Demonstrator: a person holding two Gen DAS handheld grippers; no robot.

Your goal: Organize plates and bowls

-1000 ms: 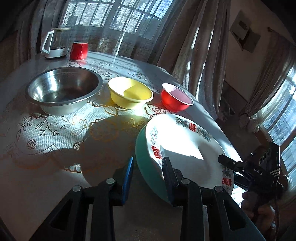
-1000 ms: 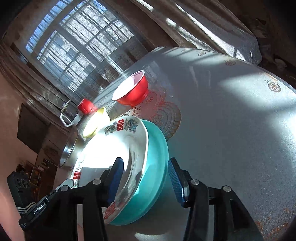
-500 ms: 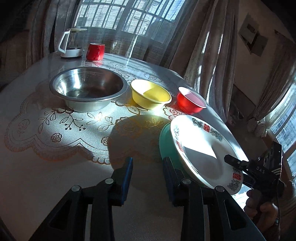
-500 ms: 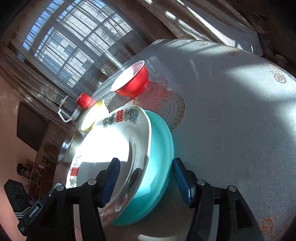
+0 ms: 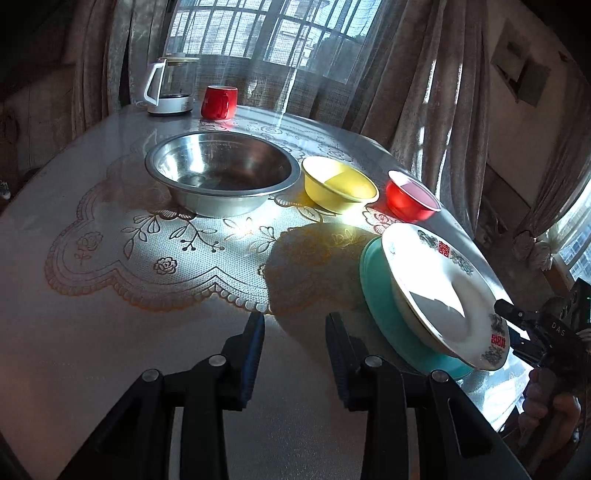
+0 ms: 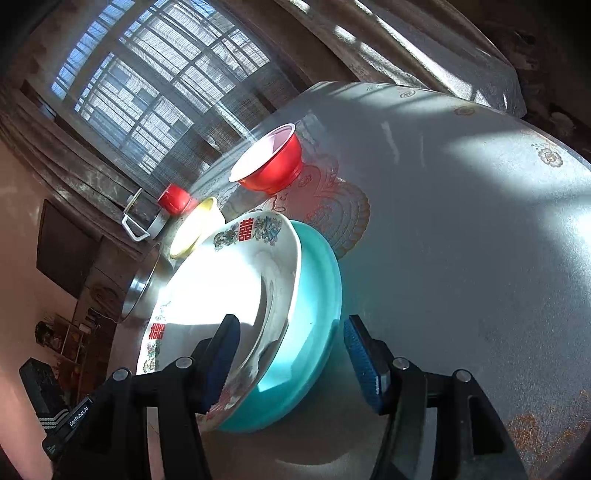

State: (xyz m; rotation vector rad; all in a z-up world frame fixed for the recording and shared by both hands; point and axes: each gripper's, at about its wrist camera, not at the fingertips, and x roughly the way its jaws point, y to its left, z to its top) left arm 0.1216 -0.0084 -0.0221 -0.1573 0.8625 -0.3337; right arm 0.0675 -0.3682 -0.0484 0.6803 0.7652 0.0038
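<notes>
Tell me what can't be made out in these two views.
- Teal plate: top face hidden under the white plate, both views.
- Steel bowl: right wrist view shows only its rim behind the white plate.
- Kettle: too distant to tell its contents.

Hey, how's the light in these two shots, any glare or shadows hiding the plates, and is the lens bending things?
Left wrist view: low sun through the window whitens the white plate and casts a dark round shadow on the lace cloth; edges bow from fisheye. Right wrist view: the white plate is blown out by glare, the teal plate stays readable, and the table curves strongly.
</notes>
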